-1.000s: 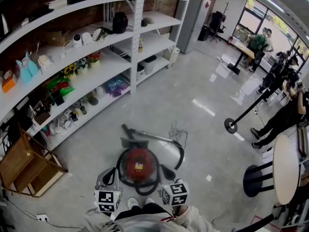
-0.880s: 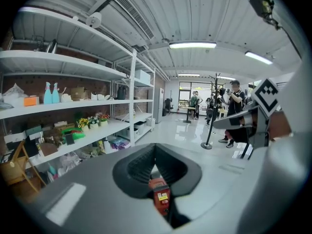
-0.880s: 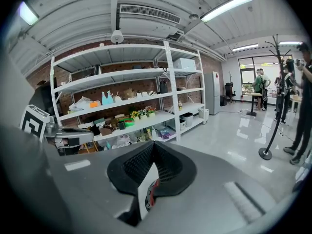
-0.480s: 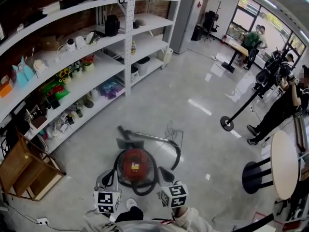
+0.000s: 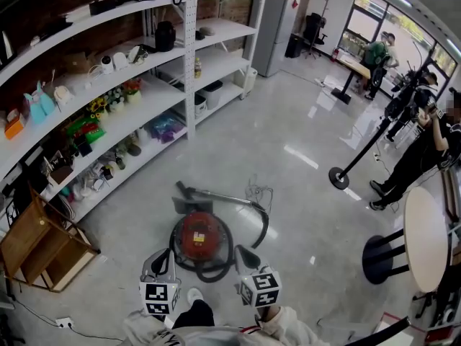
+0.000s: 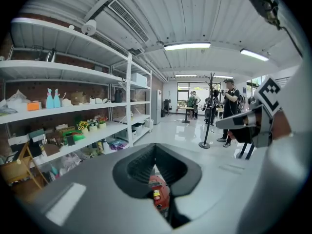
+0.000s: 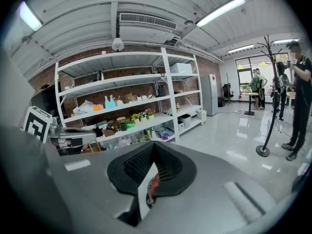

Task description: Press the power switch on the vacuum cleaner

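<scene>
Not yet pressed: both grippers hover short of the vacuum, switch untouched.

Nearest, at 6 o'clock in the head view, the left gripper [image 5: 164, 256] and right gripper [image 5: 242, 255] are held low side by side; each has its jaws brought together with nothing between them. Just ahead at 12 o'clock the red vacuum cleaner [image 5: 199, 237] sits on the floor between the two tips, left gripper at its 7, right at its 5, both apart from it. The hose [image 5: 263, 225] loops round the body. The power switch is too small to pick out. All that's left is to reach in and press it. Farther off are shelves [image 5: 130, 114] at 10 o'clock and people [image 5: 425, 157] at 2.
</scene>
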A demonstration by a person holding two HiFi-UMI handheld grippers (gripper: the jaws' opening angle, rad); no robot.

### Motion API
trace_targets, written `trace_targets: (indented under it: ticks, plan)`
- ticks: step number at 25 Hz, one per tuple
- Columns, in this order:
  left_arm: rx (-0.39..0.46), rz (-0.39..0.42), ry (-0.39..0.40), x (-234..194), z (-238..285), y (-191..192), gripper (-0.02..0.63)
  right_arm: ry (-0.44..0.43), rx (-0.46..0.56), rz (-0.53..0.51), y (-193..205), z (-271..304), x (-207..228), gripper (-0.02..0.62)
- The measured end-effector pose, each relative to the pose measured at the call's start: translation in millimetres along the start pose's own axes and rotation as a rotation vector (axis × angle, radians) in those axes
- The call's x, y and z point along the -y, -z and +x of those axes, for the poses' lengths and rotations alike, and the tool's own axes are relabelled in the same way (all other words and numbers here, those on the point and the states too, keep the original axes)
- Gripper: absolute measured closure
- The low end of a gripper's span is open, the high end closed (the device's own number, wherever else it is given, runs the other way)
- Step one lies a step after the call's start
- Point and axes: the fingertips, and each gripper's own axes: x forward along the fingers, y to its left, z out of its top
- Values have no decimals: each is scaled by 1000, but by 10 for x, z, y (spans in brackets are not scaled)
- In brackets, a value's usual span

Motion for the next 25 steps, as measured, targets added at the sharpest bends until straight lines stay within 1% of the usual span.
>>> trace_targets:
  ticks: [5, 11, 20, 25]
  plan:
    - [25, 10, -21, 108, -182, -9, 606, -17, 16, -4, 91, -198, -41, 594]
    - [26, 9, -45, 259, -425, 77, 606, -39, 23, -7, 207, -440, -93, 594]
    - [41, 21, -43, 659, -762, 216, 606, -33, 37, 0, 491, -942, -28, 594]
    - [47, 29, -54, 778, -935, 267, 606, -39, 54, 0, 563, -1125, -43, 594]
